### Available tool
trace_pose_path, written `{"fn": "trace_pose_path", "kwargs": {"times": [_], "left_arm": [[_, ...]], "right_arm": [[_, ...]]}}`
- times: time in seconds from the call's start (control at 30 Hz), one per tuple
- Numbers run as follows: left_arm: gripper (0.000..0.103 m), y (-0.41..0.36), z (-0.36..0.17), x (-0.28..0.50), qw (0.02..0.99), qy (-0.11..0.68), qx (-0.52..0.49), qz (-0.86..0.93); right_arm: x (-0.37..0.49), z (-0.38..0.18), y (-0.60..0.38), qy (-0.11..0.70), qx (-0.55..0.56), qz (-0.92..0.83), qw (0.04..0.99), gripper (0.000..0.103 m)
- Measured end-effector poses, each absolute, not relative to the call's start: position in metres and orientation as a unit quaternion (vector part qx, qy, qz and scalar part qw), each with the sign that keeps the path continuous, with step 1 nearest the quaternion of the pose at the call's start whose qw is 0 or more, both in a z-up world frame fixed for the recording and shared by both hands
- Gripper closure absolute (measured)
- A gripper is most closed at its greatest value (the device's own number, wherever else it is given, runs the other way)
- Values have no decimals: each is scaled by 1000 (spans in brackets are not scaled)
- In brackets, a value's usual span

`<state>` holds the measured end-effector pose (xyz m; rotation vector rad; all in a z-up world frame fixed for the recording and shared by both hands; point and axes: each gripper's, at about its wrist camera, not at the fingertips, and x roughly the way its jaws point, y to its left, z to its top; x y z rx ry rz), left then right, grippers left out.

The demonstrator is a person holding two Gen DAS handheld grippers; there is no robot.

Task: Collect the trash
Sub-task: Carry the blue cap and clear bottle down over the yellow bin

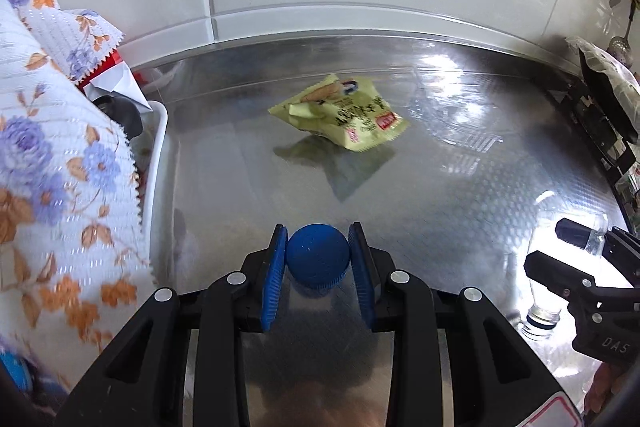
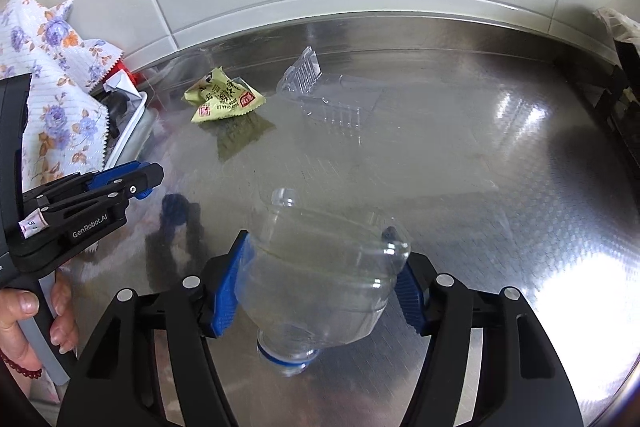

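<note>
Between left claw point(image 1: 318, 259) pads, blue cap point(image 1: 317, 254)

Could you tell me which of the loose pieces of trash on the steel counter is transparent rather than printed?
The clear plastic tray, lying by the back wall. The other loose piece, the yellow-green snack wrapper to its left, is opaque and printed.

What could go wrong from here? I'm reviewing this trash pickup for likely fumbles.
The clear bottle is uncapped and holds some liquid, so tilting it in the right gripper might spill it. The blue cap, round and pinched only at its edges by the left gripper, could pop free.
</note>
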<state>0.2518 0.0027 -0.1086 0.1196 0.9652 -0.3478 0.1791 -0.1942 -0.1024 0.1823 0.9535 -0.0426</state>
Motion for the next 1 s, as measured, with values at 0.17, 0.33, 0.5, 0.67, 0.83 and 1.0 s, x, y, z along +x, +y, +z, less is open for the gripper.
{"fn": "trace_pose_path", "kwargs": {"times": [0.17, 0.33, 0.5, 0.67, 0.83, 1.0], "left_arm": [[72, -7, -98, 223, 873, 456, 56, -165], [72, -17, -88, 190, 877, 451, 55, -157], [72, -24, -80, 157, 882, 447, 46, -144], [72, -34, -76, 126, 886, 444, 41, -125], [72, -39, -72, 100, 890, 441, 39, -106], [72, -40, -66, 71, 891, 441, 37, -97]], "right_arm": [[162, -96, -200, 457, 80, -13, 886, 39], [137, -90, -208, 453, 79, 0, 888, 39], [110, -84, -216, 449, 69, 18, 891, 39], [86, -82, -223, 445, 59, 40, 893, 39], [64, -82, -227, 444, 51, 62, 892, 39], [37, -81, -231, 445, 53, 75, 891, 39]]}}
